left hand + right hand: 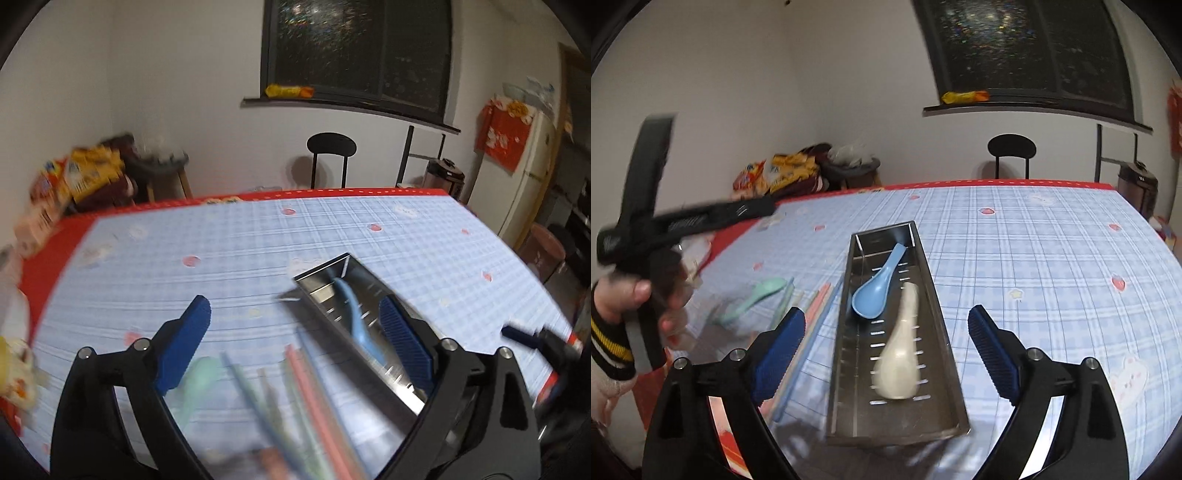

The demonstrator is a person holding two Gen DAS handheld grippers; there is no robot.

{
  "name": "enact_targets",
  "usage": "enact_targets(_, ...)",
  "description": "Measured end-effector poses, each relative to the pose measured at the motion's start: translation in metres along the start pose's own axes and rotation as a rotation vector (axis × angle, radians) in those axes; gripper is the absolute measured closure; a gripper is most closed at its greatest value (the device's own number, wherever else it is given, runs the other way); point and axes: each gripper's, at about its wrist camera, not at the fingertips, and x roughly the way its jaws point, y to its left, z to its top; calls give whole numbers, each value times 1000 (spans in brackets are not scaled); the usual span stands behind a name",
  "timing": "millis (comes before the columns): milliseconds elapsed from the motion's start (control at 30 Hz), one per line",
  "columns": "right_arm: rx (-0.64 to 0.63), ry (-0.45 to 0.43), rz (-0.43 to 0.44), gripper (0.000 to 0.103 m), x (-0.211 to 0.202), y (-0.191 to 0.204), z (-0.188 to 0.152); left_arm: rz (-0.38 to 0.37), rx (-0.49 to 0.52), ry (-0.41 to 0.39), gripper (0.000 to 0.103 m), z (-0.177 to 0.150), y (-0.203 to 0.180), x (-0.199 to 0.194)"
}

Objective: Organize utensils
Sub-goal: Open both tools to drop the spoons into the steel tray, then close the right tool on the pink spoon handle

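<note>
A steel perforated tray (849, 354) lies on the blue plaid tablecloth and holds a blue spoon (877, 288) and a white spoon (899, 350). It also shows in the left wrist view (332, 314) with the blue spoon (356, 314). Left of the tray lie a mint-green spoon (753, 297) (195, 380) and several pastel chopsticks (812, 321) (299, 402), blurred. My left gripper (295, 325) is open and empty above the chopsticks. My right gripper (886, 328) is open and empty above the tray.
The left gripper's body and the hand holding it (646, 258) show at the left of the right wrist view. A black chair (1012, 151) stands beyond the table's far red edge (997, 182). Snack bags (783, 171) are piled at the far left.
</note>
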Motion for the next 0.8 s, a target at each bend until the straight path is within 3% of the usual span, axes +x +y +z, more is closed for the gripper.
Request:
enact_targets(200,91,-31,44,15,-15,7,-5,-15,84,-32,10,-29,24,-47)
enact_targets(400,79,-30,45,15,-19,32,-14,-40,121,-54,6,-67,51,-76)
enact_targets(600,52,40,78,15,-5,66,-28,-105,75,-48,6,-105,88,-88)
enact_targets(800,33,151,127,15,20,102,-49,-120,49,-12,6,-138,110,-86)
